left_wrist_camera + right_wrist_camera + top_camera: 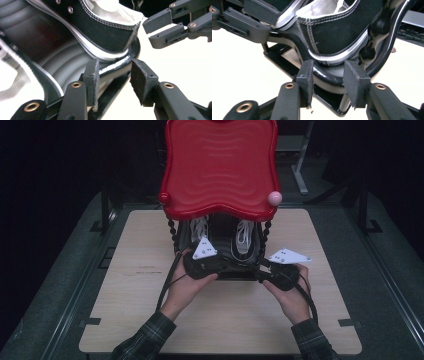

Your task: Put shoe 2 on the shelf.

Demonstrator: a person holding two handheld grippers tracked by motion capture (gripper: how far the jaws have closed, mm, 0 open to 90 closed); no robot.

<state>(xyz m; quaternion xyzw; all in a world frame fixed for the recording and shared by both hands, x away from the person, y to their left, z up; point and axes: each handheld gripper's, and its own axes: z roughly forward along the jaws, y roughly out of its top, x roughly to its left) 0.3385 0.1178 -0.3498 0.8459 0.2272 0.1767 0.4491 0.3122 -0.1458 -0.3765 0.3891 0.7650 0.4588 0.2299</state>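
We held both hands low, palms inward | left gripper [113, 75] released | right gripper [328, 77] released, straddling glossy black shelf rim [327, 75] below black canvas sneaker [337, 32].

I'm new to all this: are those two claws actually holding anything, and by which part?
Neither claw grips anything. The left claw and right claw both stand open around the front rim of the black shelf that carries the black shoes, pads not pressing.

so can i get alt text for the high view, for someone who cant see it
Two hands hold the left gripper and right gripper at the lower shelf of a red-topped rack, where a pair of black shoes with white laces sits, on a pale wooden table.
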